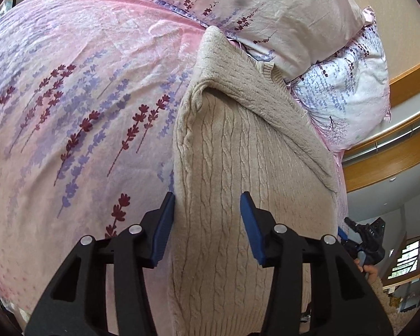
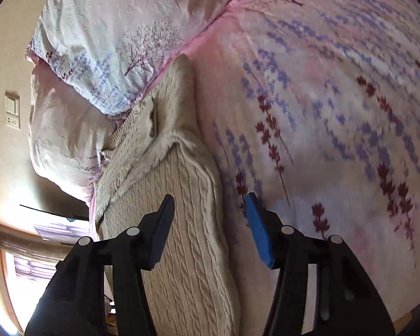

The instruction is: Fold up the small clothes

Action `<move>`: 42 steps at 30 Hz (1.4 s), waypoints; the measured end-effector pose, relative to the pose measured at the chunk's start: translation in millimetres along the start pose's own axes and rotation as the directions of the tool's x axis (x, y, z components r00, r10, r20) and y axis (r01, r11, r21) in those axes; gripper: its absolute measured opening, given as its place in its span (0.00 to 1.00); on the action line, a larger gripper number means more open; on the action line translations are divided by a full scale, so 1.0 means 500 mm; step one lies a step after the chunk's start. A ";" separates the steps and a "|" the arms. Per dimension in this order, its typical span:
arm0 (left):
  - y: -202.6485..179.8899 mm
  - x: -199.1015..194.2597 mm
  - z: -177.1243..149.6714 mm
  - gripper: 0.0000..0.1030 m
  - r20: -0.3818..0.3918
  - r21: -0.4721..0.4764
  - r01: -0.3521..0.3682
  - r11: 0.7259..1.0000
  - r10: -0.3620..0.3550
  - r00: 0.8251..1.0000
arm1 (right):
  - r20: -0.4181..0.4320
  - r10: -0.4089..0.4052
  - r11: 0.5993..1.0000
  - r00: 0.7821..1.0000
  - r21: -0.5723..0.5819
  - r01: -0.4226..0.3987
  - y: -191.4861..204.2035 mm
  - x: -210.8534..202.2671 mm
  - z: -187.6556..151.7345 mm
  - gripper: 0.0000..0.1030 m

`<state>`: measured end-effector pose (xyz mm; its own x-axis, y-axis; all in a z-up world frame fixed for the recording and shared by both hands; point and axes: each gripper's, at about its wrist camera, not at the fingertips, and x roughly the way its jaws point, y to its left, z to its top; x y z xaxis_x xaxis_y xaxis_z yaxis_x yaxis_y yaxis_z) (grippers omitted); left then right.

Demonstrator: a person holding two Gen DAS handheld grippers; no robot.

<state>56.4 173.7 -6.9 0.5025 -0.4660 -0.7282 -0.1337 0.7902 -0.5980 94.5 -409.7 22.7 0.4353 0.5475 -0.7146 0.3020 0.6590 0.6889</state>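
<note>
A beige cable-knit sweater (image 1: 224, 168) lies on the bed, with one part folded over its top end near the pillows. My left gripper (image 1: 207, 204) is open just above the sweater, its jaws astride the left folded edge. In the right wrist view the same sweater (image 2: 182, 224) runs up the middle. My right gripper (image 2: 210, 204) is open over the sweater's right edge, one jaw above the knit and one above the sheet. Neither gripper holds anything.
A pink bedsheet with purple and red lavender print (image 1: 70, 98) covers the bed. Two pillows (image 1: 280, 14) lie beyond the sweater's far end. The other gripper (image 1: 364, 240) shows at the sweater's right edge. A wooden bed frame (image 1: 392, 162) and wall are to the right.
</note>
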 end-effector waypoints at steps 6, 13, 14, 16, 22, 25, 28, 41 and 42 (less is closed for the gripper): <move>-0.006 -0.005 -0.036 0.39 -0.056 0.016 0.048 0.999 -0.047 0.997 | -0.112 0.150 0.988 0.982 0.040 -0.146 -0.010 0.018 -0.084 0.48; -0.018 -0.018 -0.102 0.35 -0.172 0.036 0.117 0.992 -0.109 0.979 | -0.244 0.240 0.971 0.940 0.049 -0.235 -0.015 0.013 -0.163 0.39; -0.020 -0.019 -0.111 0.35 -0.187 0.042 0.120 0.992 -0.110 0.976 | -0.263 0.241 0.970 0.934 0.046 -0.238 -0.016 0.011 -0.173 0.38; -0.025 -0.022 -0.126 0.34 -0.205 0.048 0.121 0.991 -0.109 0.973 | -0.301 0.229 0.973 0.926 0.033 -0.230 -0.017 0.010 -0.188 0.33; -0.040 -0.013 -0.151 0.21 -0.263 0.046 0.130 0.990 -0.113 0.958 | -0.336 0.218 0.973 0.916 0.007 -0.229 -0.011 0.011 -0.214 0.29; -0.052 -0.008 -0.154 0.08 -0.276 0.076 0.120 0.990 -0.095 0.957 | -0.335 0.187 0.974 0.924 -0.061 -0.219 0.005 0.009 -0.218 0.11; -0.065 -0.022 -0.136 0.06 -0.240 0.099 0.149 0.984 -0.121 0.963 | -0.277 0.192 0.964 0.942 -0.128 -0.234 0.040 -0.004 -0.198 0.08; -0.115 -0.144 0.081 0.06 0.125 0.142 0.211 0.967 -0.229 0.965 | 0.101 0.273 0.889 0.957 -0.405 -0.211 0.206 -0.122 -0.047 0.07; -0.126 -0.147 0.101 0.06 0.142 0.159 0.205 0.966 -0.228 0.963 | 0.119 0.273 0.883 0.955 -0.426 -0.199 0.223 -0.124 -0.036 0.07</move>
<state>70.9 178.2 100.9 0.6357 -0.5723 -0.5180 0.1099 0.7313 -0.6732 86.0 -360.8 141.5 0.5990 0.6410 -0.4799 -0.1814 0.6924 0.6984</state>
